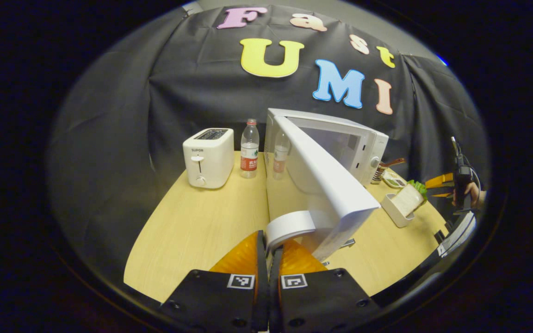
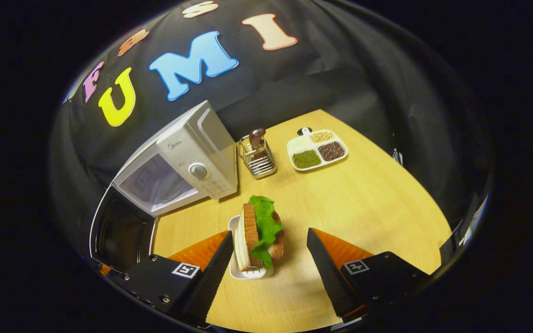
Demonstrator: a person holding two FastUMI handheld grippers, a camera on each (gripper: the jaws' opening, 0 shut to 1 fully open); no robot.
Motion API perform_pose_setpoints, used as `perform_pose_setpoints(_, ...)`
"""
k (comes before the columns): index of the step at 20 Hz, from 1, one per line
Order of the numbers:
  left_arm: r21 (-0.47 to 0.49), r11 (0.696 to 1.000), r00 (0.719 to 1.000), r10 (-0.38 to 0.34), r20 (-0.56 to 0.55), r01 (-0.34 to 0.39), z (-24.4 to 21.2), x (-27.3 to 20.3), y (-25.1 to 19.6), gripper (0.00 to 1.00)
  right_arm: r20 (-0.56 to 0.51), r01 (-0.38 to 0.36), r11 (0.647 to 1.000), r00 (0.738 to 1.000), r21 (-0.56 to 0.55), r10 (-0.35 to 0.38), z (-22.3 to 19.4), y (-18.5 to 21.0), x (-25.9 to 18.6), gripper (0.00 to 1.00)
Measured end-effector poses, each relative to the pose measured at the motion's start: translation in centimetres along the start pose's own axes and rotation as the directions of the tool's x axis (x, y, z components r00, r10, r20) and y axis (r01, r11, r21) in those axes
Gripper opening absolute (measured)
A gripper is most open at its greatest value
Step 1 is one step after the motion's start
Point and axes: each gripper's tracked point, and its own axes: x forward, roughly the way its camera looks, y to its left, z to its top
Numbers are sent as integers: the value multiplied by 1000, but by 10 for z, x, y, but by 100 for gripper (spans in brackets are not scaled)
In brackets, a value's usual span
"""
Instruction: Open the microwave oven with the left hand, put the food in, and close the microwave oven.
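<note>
- The left gripper point(image 1: 269, 243) has its two fingers pressed together on the curved white handle point(image 1: 289, 226) of the microwave door point(image 1: 329, 185), which stands swung well out from the oven.
- The right gripper point(image 2: 266, 252) is spread wide, one finger on each side of the sandwich point(image 2: 259, 236); both fingers stand apart from it, not touching.
- The sandwich, bread slices with a green lettuce leaf between, stands upright in a small white tray point(image 2: 248, 270) on the wooden table point(image 2: 368, 203), in front of the oven and outside it.
- In the left gripper view the same food sits to the right of the open door, with the right gripper and a hand point(image 1: 472, 192) just beyond it.
- The microwave point(image 2: 188, 162) is white, its cavity open and dark behind the door.
- Right of the oven stand a wire holder point(image 2: 258, 157) and a divided dish of beans point(image 2: 317, 150).
- Left of the oven stand a water bottle point(image 1: 249, 149) and a white toaster point(image 1: 208, 157).
</note>
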Motion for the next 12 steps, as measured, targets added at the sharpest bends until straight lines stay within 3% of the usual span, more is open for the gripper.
perform_pose_setpoints(8, -25, 998, 998, -56, -15, 56, -4, 0, -3, 15, -114, -37, 999, 993, 17, 39, -19, 1, 23, 94)
perform_pose_setpoints(11, -60, 998, 1000, -21, 2, 21, -4, -5, 13, 34, -144, -50, 998, 988, 26, 53, -22, 7, 33, 94)
perform_pose_setpoints(12, -67, 998, 1000, -11, 0, 11, -4, -5, 12, 35, -155, -50, 998, 986, 24, 53, -23, 7, 34, 94)
